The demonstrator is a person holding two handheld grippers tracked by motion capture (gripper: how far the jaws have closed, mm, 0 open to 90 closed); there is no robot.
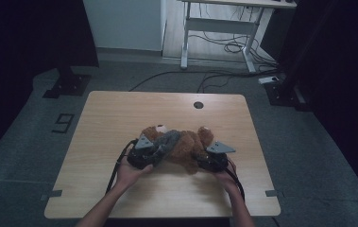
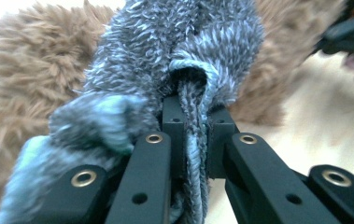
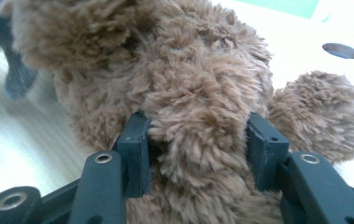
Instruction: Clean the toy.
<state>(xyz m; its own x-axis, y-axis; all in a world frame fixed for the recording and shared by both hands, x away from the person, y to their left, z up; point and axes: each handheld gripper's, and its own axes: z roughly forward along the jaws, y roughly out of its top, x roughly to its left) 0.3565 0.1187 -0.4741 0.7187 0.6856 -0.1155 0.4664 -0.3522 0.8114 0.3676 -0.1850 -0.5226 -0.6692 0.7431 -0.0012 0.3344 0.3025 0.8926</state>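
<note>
A brown teddy bear (image 1: 186, 146) lies on its side near the middle of a light wooden table (image 1: 120, 113), wearing a shaggy grey garment (image 1: 165, 142) around its upper body, as a person works on it with a gripper in each hand. From the high view, the person's forearms reach in from the near edge, the left gripper (image 1: 143, 153) set against the grey cloth and the right gripper (image 1: 212, 158) at the bear's lower body, beside one rounded foot (image 1: 205, 134).

Seen along the left gripper (image 2: 191, 126), the two black jaws stand almost together, pinching a narrow fold of the grey garment (image 2: 179, 56); the cloth bunches over the tips and a strip of it hangs down between them. Brown fur (image 2: 20, 84) spreads behind the cloth.

Seen along the right gripper (image 3: 198, 140), the jaws stand partly apart with a thick wad of the bear's brown plush (image 3: 198, 93) between them, each pad set against the fur on its side, the pile bulging out over both. The foot (image 3: 319, 112) sits just to the right of the jaws, and a round hole in the tabletop (image 3: 342, 50) shows beyond it. A desk frame and loose cables (image 1: 233, 47) stand on the floor behind the table.
</note>
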